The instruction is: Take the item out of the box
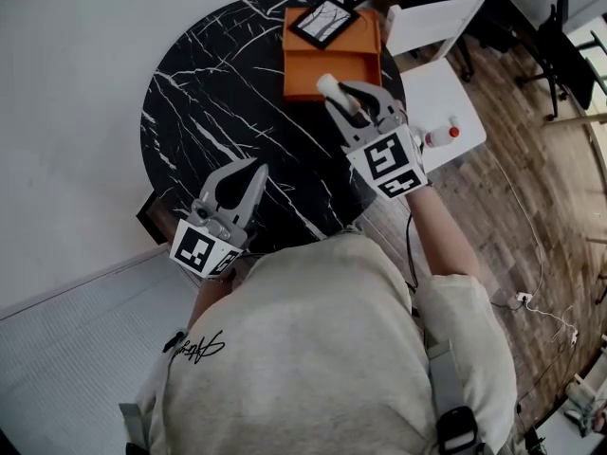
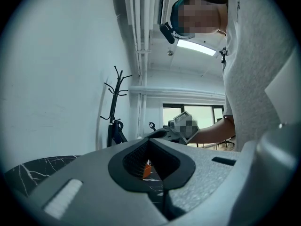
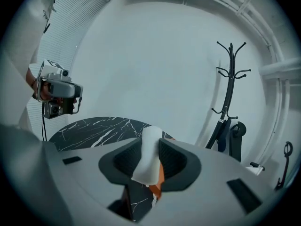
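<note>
The white cylindrical item (image 1: 329, 85) is pinched between the jaws of the right gripper (image 1: 353, 99), sticking out past the fingertips and hanging over the near wall of the orange box (image 1: 290, 57). In the right gripper view the item (image 3: 148, 158) stands tilted between the two dark pads, which press on its sides, and a strip of the orange box (image 3: 160, 177) shows just beneath it, with the black marble table (image 3: 94, 128) beyond. The item looks lifted off the box floor rather than resting in it, though no view settles whether it is wholly clear of the rim. A dark-framed card (image 1: 324, 21) lies at the far end of the box, untouched. The box sits at the far edge of the round table (image 1: 209, 93). The left gripper (image 1: 254, 172) hovers over the near side of the table, well apart from the box, its jaws pressed together on nothing; the left gripper view shows them meeting, with only a glimpse of orange through the gap. By my reading the grasp and lift are done, and what is left is to carry the item fully away from the box and set it down, probably on the bare marble nearby.
</note>
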The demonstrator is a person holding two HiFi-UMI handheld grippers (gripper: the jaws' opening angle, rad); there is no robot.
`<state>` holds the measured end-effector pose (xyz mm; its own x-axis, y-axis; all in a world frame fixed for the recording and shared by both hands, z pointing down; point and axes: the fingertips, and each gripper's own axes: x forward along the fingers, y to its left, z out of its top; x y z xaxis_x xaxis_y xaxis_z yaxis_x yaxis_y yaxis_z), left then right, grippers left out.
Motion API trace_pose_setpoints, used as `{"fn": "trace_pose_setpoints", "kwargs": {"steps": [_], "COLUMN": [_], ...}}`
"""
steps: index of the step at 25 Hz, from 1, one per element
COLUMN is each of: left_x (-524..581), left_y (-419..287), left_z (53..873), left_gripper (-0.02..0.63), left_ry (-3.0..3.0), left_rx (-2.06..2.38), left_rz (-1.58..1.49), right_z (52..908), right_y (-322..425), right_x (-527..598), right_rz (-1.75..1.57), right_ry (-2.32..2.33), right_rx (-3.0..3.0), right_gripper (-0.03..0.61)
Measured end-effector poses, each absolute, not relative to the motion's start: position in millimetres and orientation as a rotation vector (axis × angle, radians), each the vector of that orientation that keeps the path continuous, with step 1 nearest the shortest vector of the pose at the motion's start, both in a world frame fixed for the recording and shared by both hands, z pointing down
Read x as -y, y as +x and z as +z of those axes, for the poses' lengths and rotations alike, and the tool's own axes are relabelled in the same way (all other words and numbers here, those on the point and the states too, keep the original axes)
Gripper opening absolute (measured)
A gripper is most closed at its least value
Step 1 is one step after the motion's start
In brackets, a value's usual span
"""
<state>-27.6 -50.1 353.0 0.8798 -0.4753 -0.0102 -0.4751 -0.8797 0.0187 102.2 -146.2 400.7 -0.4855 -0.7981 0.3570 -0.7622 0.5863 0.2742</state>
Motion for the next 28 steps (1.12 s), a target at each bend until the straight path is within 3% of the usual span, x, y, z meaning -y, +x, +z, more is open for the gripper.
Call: {"fn": "trace_pose_setpoints", "kwargs": {"steps": [28], "left_x": [37.9], "left_y": [-24.8], "left_z": [351.3], "left_gripper": [0.0], "left_ry": [3.09], "left_rx": [0.602], "left_rz": [-0.037], "right_z": [362.0], "right_y": [100.0], "right_x": [87.9], "right_rz": [-0.114], "right_ry": [1.496], "right_rx": [2.46], "right_gripper": [0.112]}}
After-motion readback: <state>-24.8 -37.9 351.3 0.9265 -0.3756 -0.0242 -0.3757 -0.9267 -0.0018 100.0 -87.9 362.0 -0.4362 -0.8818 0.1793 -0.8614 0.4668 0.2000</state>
